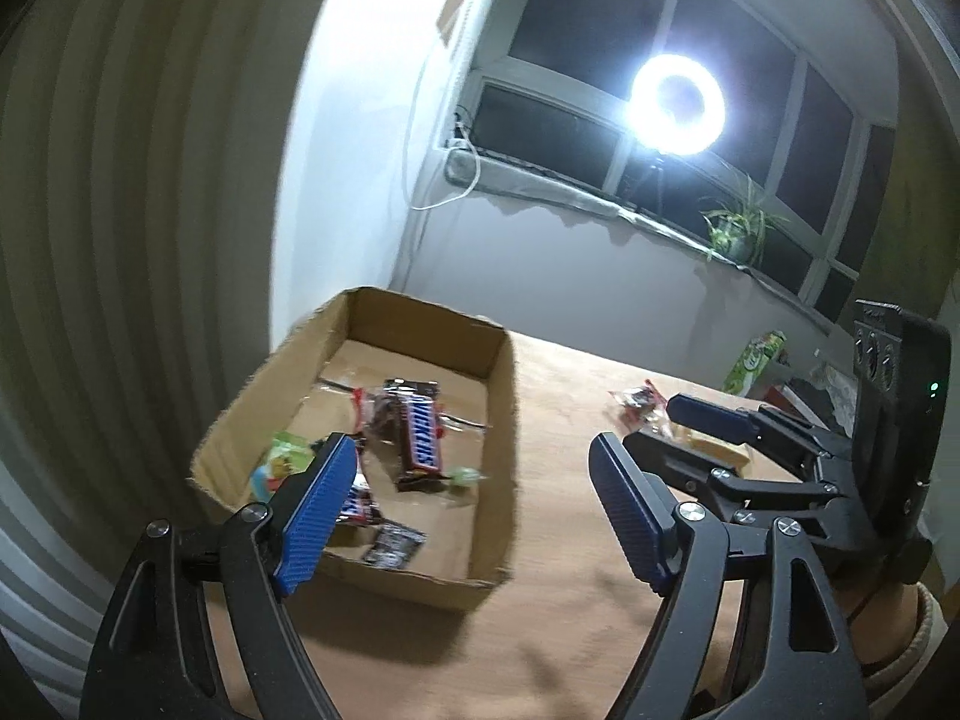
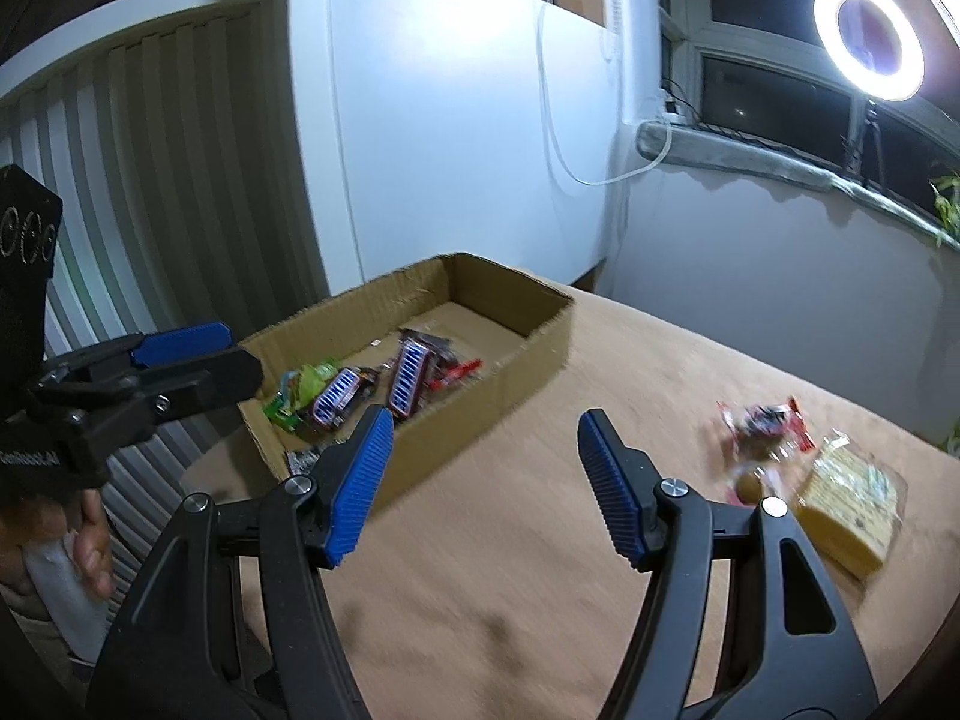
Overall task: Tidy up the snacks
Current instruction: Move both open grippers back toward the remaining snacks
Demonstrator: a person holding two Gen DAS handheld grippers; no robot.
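Note:
An open cardboard box (image 1: 507, 420) (image 2: 480, 408) stands on the tan table. Inside lie Snickers bars (image 1: 420, 438) (image 2: 408, 384), a green candy pack (image 1: 288, 450) (image 2: 306, 384) and small dark wrappers. My left gripper (image 1: 471, 444) hangs open and empty over the box's near right corner; in the right wrist view the left gripper (image 2: 240, 351) sits above the box's left end. To the right of the box lie a red-wrapped snack pack (image 2: 762, 426) (image 1: 639, 402) and a yellow biscuit pack (image 2: 852, 504) (image 1: 720, 450). My right gripper (image 2: 485, 417) (image 1: 654, 420) is open, empty, between box and loose snacks.
A green carton (image 1: 756, 360) stands at the table's far right edge. A ring light (image 1: 675, 102) on a tripod and a potted plant (image 1: 738, 234) are by the window sill. A white ribbed wall (image 2: 150, 210) runs along the left. A hand (image 2: 90, 540) holds the left gripper's handle.

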